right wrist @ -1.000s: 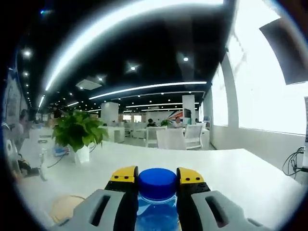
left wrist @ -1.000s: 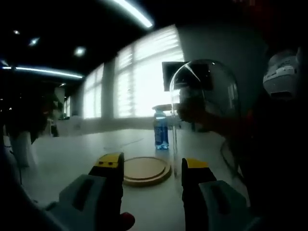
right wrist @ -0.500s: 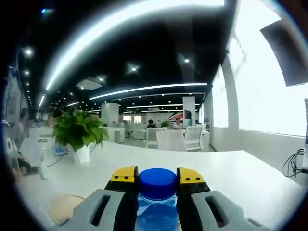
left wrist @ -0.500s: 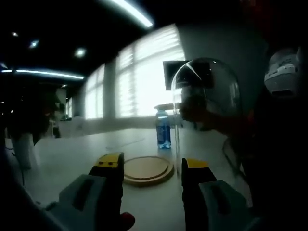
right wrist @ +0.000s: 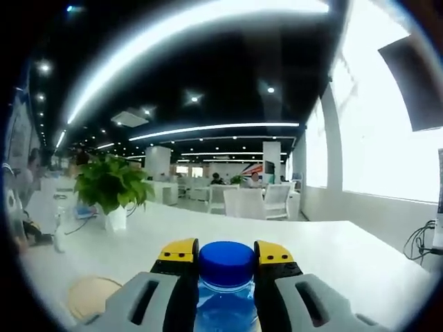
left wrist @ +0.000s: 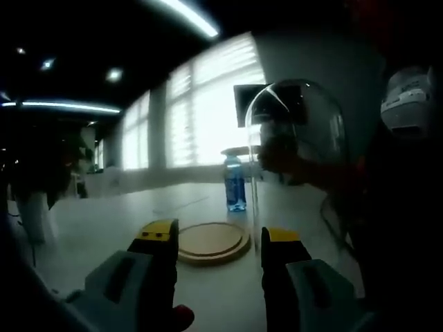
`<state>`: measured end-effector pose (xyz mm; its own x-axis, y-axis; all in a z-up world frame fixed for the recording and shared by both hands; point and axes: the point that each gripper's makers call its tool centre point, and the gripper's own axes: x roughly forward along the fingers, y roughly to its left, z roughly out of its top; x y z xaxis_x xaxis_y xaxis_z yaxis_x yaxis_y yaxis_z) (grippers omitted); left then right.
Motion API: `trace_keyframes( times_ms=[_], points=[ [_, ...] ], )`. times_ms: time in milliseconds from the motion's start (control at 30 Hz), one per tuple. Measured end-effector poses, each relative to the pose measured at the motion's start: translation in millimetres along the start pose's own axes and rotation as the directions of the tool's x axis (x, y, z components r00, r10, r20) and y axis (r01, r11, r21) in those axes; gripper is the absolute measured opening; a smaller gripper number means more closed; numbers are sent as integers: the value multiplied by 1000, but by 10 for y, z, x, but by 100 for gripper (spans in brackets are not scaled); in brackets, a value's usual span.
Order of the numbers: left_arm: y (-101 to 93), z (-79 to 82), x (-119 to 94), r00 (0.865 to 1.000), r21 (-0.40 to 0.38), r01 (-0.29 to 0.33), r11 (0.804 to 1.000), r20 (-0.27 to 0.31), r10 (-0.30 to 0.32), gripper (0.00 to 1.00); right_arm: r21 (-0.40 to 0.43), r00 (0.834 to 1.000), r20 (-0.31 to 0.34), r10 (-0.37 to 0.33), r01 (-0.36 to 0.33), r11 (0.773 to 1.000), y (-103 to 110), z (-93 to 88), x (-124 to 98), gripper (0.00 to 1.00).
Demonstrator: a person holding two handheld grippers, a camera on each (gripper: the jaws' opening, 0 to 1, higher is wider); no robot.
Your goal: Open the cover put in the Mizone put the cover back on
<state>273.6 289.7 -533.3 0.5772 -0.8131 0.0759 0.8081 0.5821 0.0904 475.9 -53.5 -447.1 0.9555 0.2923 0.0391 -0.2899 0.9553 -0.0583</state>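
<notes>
The Mizone bottle (right wrist: 225,290) sits clamped between the yellow-tipped jaws of the right gripper (right wrist: 226,254), its blue cap rising at 6 o'clock in the right gripper view. In the left gripper view the same bottle (left wrist: 235,183) stands upright just past 12 o'clock of the round wooden base (left wrist: 212,241), apart from it on the white table (left wrist: 111,221). The clear glass dome cover (left wrist: 297,131) hangs lifted at about 1 o'clock from the base, off the base and to its side; what holds it is too dark to tell. The left gripper (left wrist: 213,238) has its jaws spread wide with nothing between them, the base showing in the gap. In the right gripper view the base's edge (right wrist: 90,294) lies at 8 o'clock, and a potted plant (right wrist: 111,194) stands farther back at 9 o'clock.
</notes>
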Motion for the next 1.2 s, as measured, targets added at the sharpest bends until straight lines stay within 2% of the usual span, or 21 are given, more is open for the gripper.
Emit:
trace_keyframes(
  times_ms=[233, 367, 567, 700, 1000, 1200],
  points=[
    [2, -5, 1, 1000, 1, -2, 1000, -3, 2, 39, -1, 1000, -5, 9, -9, 1000, 4, 1, 1, 24],
    [12, -9, -4, 1000, 1, -2, 1000, -4, 2, 39, 27, 999, -30, -12, 13, 1000, 3, -10, -3, 23],
    [17, -7, -6, 1000, -5, -1, 1000, -2, 1, 39, 26, 1000, -19, -19, 19, 999, 33, -12, -32, 23],
    [17, -7, -7, 1000, -5, -2, 1000, -2, 2, 39, 32, 1000, -8, 12, -12, 999, 85, 2, -33, 23],
    [23, -9, -9, 1000, -7, -3, 1000, -2, 3, 39, 62, 998, -58, 5, -1, 998, 87, -12, -38, 22],
    [11, -14, -3, 1000, -7, 0, 1000, -5, 0, 39, 79, 994, -91, 53, -46, 996, 190, -6, -48, 22]
  ],
)
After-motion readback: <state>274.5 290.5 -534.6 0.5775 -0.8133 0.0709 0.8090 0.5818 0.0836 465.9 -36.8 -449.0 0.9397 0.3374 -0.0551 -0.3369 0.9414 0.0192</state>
